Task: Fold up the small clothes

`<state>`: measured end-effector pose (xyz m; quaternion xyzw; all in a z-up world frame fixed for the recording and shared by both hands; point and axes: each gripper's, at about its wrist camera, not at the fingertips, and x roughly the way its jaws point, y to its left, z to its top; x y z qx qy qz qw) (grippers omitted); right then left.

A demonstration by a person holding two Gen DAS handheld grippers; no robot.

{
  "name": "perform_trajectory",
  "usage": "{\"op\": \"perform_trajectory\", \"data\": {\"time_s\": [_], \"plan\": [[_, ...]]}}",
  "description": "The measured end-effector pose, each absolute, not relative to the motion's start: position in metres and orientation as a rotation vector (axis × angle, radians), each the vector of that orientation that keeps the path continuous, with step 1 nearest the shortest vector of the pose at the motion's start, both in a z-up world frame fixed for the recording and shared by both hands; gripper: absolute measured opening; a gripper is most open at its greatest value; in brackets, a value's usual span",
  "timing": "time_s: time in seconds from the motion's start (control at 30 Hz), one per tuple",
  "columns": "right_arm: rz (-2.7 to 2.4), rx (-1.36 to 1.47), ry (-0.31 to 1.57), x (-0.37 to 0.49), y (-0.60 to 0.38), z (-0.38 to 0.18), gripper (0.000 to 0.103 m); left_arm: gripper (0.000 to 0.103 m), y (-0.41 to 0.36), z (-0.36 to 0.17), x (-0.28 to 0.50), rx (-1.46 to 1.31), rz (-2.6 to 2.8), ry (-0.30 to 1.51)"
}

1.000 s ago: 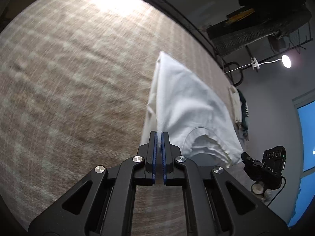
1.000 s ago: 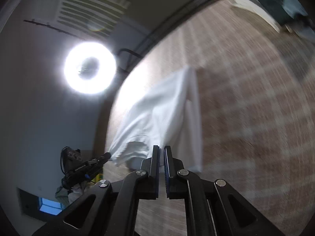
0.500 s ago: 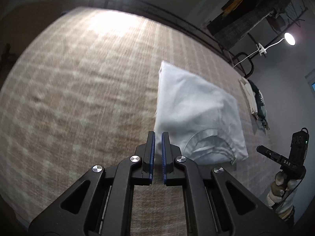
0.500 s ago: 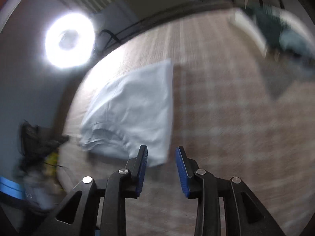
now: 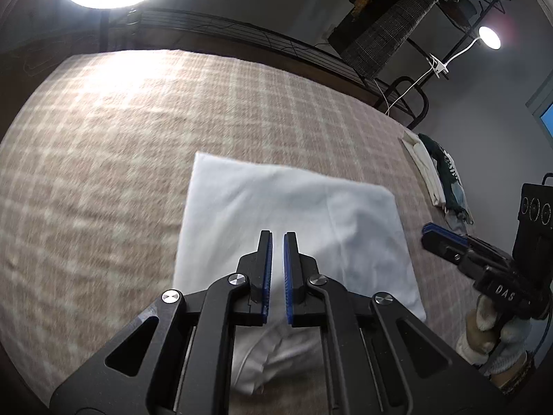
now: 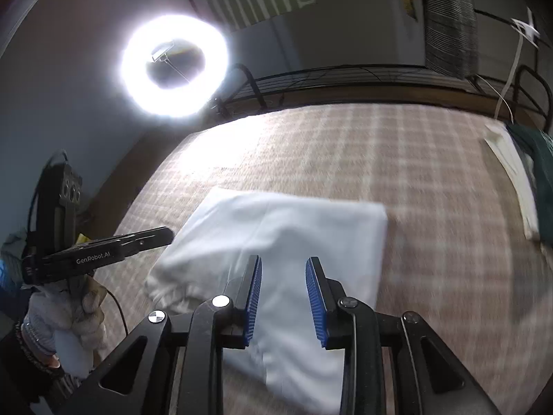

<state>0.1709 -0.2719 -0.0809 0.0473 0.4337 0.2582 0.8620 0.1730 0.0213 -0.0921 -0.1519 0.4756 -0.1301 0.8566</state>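
A white garment (image 5: 293, 204) lies folded flat in a rough rectangle on the plaid bed cover (image 5: 103, 138), its collar end nearest me. My left gripper (image 5: 277, 233) hovers above its near half, shut, with nothing between the blue pads. In the right wrist view the same garment (image 6: 293, 221) lies under my right gripper (image 6: 283, 259), whose jaws stand apart and are closing, with no cloth between them. Each gripper shows in the other's view: the right gripper (image 5: 430, 233) off the garment's right edge, the left gripper (image 6: 167, 235) at its left edge.
A pile of folded clothes (image 5: 439, 173), white and dark green, lies at the bed's right edge. A black metal bed rail (image 5: 242, 31) runs along the far side. A ring light (image 6: 131, 65) glares behind it. A small lamp (image 5: 489, 36) shines at the far right.
The garment hung lifted from both shut grippers; now it lies flat and folded. The right gripper has opened. Both grippers have rolled, risen and drawn back over it.
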Motion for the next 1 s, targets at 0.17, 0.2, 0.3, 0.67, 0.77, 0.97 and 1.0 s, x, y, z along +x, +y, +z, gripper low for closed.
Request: {"op": "perform_trajectory", "data": {"time_s": [0.17, 0.2, 0.3, 0.67, 0.77, 0.97, 1.0], "plan": [[0.569, 0.108, 0.943, 0.201, -0.253, -0.097, 0.028, 0.003, 0.007, -0.118, 0.201, -0.306, -0.288, 1.046], [0.574, 0.098, 0.956, 0.204, -0.248, -0.102, 0.028, 0.003, 0.006, -0.125, 0.202, -0.3, -0.284, 1.065], [0.573, 0.037, 1.001, 0.208, -0.238, -0.12, 0.028, 0.003, 0.008, -0.147, 0.201, -0.271, -0.285, 1.125], [0.618, 0.156, 1.004, 0.219, -0.286, -0.112, 0.047, 0.04, 0.075, -0.119, 0.218, -0.537, -0.213, 1.039], [0.554, 0.258, 0.993, 0.232, -0.318, -0.11, 0.046, 0.04, 0.089, -0.122, 0.23, -0.592, -0.191, 1.046], [0.482, 0.49, 1.046, 0.257, -0.359, -0.135, 0.044, 0.04, 0.106, -0.148, 0.247, -0.678, -0.18, 1.103], [0.479, 0.507, 1.061, 0.261, -0.36, -0.14, 0.04, 0.04, 0.108, -0.152, 0.249, -0.697, -0.184, 1.109]]}}
